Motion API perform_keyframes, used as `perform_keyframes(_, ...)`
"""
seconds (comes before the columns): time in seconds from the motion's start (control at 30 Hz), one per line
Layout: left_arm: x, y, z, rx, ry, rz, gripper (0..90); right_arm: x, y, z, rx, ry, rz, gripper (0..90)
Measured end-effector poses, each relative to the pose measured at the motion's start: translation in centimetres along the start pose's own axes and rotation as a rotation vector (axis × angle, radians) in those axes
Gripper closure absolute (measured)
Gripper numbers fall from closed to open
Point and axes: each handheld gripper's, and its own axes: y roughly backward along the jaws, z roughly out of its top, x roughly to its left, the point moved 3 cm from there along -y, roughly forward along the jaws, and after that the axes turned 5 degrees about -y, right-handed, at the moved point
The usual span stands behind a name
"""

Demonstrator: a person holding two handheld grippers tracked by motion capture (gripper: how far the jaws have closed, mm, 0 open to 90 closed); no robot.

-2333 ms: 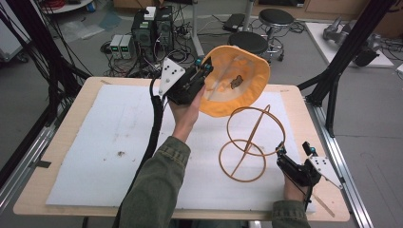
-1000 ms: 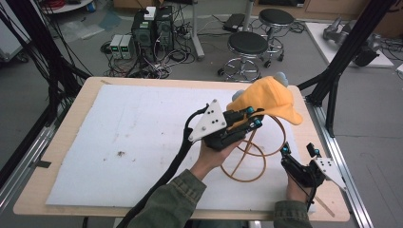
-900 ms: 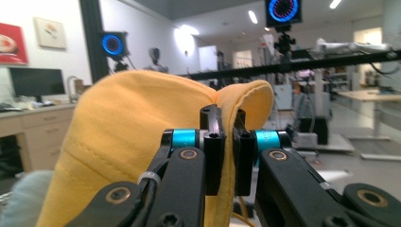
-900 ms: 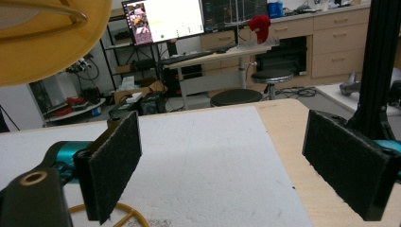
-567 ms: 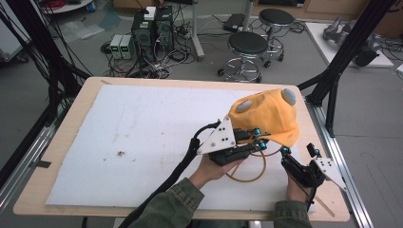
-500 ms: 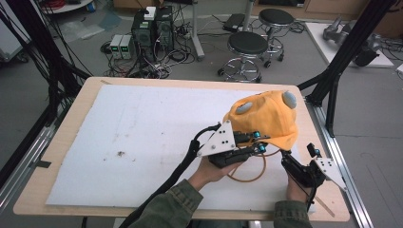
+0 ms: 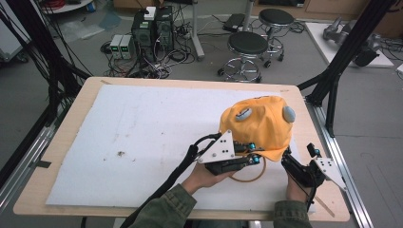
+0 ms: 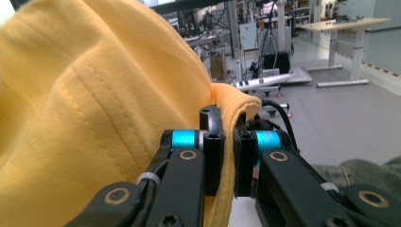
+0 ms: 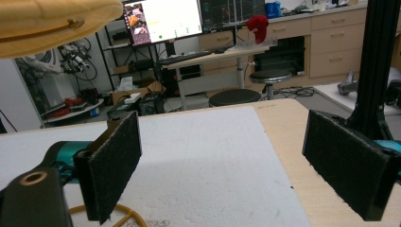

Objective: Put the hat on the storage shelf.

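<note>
Left gripper (image 7: 255, 159) jaws pinch hat (image 7: 259, 126) brim, hat draped over stand (image 7: 247, 176); right gripper (image 7: 291, 166) jaws spread, just beside.

Yellow hat (image 7: 259, 126) drapes over the wire stand (image 7: 247, 178), hiding all but a tan loop at the hat's 6 o'clock in the high view. In the left gripper view the hat (image 8: 94, 118) runs off the frame at 9 and 12 o'clock. In the right gripper view its brim (image 9: 52, 19) is cut at 11 o'clock, and the stand (image 9: 120, 215) at 6 o'clock.
</note>
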Motion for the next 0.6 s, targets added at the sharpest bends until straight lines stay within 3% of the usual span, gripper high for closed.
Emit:
perform_keyframes(0.23, -0.13, 0.16, -0.49, 0.061, -0.019, -0.016, 86.0, 0.00, 0.02, 0.00, 0.000, 0.001, 0.000, 11.4)
perform_keyframes(0.43, -0.23, 0.32, -0.87, 0.058, -0.004, -0.023, 84.6, 0.01, 0.05, 0.01, -0.001, -0.002, 0.002, 11.4)
perform_keyframes(0.6, -0.61, 0.30, -0.79, 0.056, -0.021, -0.033, 73.4, -0.11, 0.10, 0.02, -0.002, -0.012, -0.002, 11.4)
